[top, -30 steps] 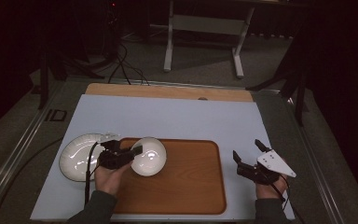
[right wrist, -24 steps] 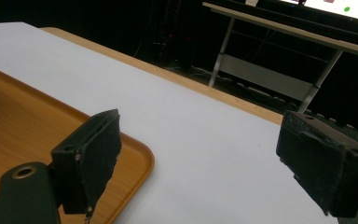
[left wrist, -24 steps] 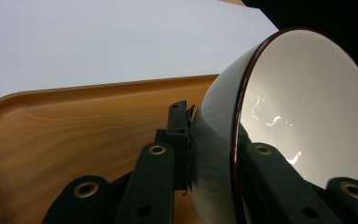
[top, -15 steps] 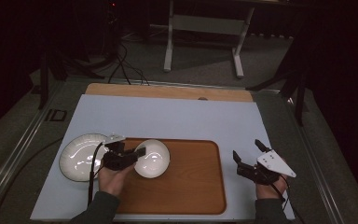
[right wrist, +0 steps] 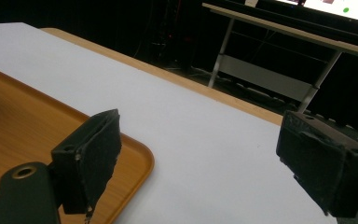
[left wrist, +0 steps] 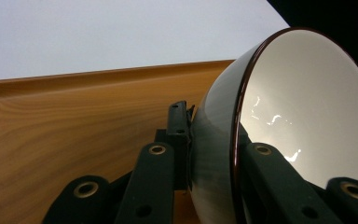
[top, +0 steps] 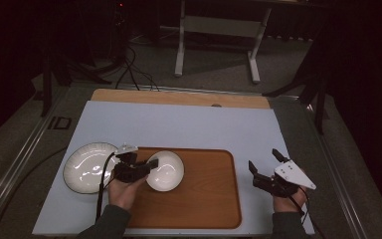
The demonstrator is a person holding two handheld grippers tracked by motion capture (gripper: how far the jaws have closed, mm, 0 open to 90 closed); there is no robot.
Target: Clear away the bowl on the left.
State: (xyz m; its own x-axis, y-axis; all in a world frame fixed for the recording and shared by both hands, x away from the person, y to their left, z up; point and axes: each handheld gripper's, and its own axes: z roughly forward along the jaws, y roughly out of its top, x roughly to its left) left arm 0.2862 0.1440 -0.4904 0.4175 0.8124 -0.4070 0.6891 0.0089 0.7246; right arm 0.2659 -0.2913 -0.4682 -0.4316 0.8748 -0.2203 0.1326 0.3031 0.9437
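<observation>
**High view: bowl carried over the tray, not yet released**

High view, nearest edge first: the left gripper (top: 146,168) is clamped on the rim of a white bowl (top: 166,170), which is held at the left end of the wooden tray (top: 204,199). In the left gripper view the bowl (left wrist: 289,126) is seen tilted on edge, one jaw inside the rim and one outside. The right gripper (top: 264,167) is held idle past the tray's right end, jaws spread wide with nothing between them. Just left of the tray a white plate (top: 84,169) lies on the pale mat (top: 179,124). The transfer is judged nearly done; setting down and letting go remain, and whether the plate follows cannot be told.
</observation>
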